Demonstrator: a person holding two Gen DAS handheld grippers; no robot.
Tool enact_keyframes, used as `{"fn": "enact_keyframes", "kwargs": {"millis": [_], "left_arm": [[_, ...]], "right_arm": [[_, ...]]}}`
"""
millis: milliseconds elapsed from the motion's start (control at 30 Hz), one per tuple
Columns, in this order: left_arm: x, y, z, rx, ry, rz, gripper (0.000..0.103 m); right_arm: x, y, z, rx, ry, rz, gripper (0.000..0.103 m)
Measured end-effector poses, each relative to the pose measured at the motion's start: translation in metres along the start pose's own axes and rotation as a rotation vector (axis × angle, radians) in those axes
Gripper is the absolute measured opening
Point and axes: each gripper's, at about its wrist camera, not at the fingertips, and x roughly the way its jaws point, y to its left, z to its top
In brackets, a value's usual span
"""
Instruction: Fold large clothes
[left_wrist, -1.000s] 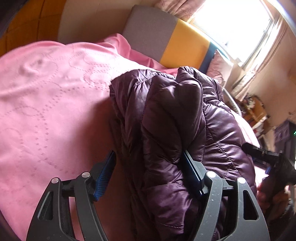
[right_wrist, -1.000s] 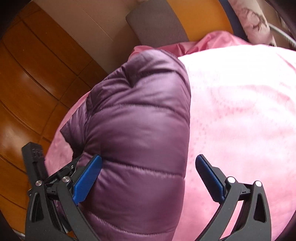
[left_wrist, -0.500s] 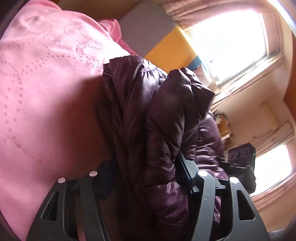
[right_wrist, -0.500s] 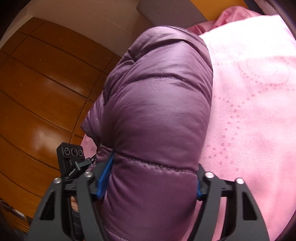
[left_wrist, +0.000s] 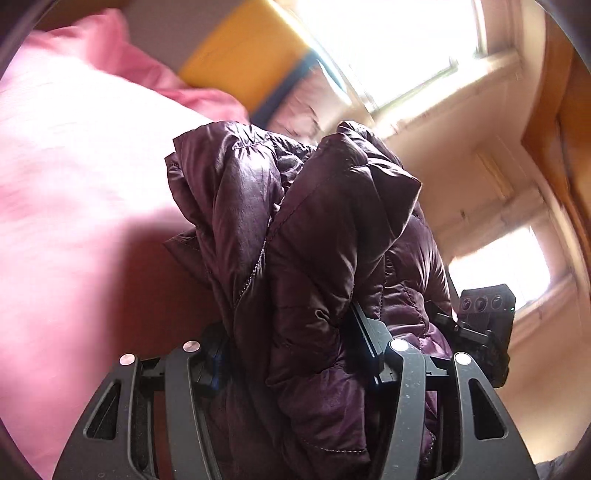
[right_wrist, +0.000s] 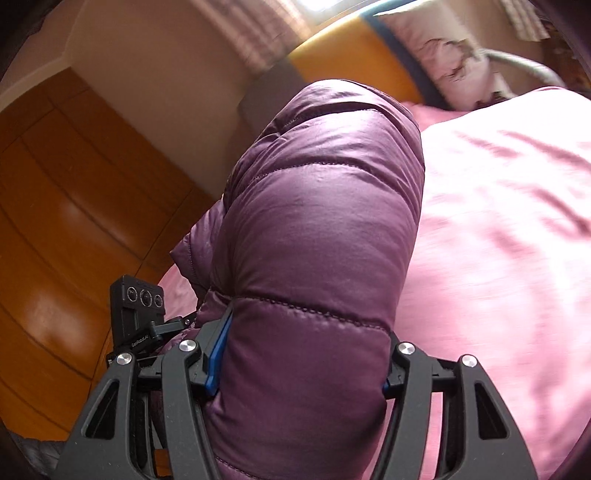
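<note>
both grippers clamped on the purple puffer jacket (left_wrist: 314, 236): left gripper (left_wrist: 291, 358) on a bunched edge, right gripper (right_wrist: 299, 350) around a padded roll. lifted mid-frame over the pink bed (right_wrist: 498, 221), fingers just closed. probably mid-fold; laying flat and final folds left.

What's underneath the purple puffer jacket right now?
A pink bedspread shows beside and beyond the purple puffer jacket. Whatever lies directly under the bundle is hidden by the jacket, clamped in the left gripper and right gripper.

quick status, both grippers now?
Left gripper: shut on the jacket, jaws just closed.
Right gripper: shut on the jacket, jaws just closed.
</note>
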Motion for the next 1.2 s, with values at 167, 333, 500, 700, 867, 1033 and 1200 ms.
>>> {"fn": "enact_keyframes", "kwargs": {"millis": [167, 333, 500, 700, 867, 1033, 1200], "left_arm": [[0.084, -0.046, 0.014, 0.108, 0.142, 0.089, 0.052], [0.127, -0.065, -0.001, 0.243, 0.201, 0.264, 0.059], [0.108, -0.064, -0.007, 0.26, 0.149, 0.311, 0.059], [0.099, -0.069, -0.001, 0.269, 0.089, 0.346, 0.059], [0.103, -0.064, -0.006, 0.258, 0.097, 0.366, 0.061], [0.103, -0.044, -0.007, 0.209, 0.105, 0.365, 0.065], [0.108, -0.028, -0.002, 0.181, 0.105, 0.376, 0.068]], "right_arm": [[-0.036, -0.052, -0.008, 0.04, -0.024, -0.179, 0.059], [-0.049, -0.083, -0.037, 0.128, -0.009, -0.212, 0.073], [-0.062, -0.056, -0.001, 0.038, -0.078, -0.415, 0.093], [-0.041, 0.003, 0.036, -0.066, -0.154, -0.457, 0.091], [0.055, 0.001, 0.077, -0.109, -0.04, -0.539, 0.091], [0.117, -0.013, 0.067, -0.149, 0.05, -0.651, 0.093], [0.142, -0.03, 0.054, -0.173, 0.069, -0.715, 0.095]]}}
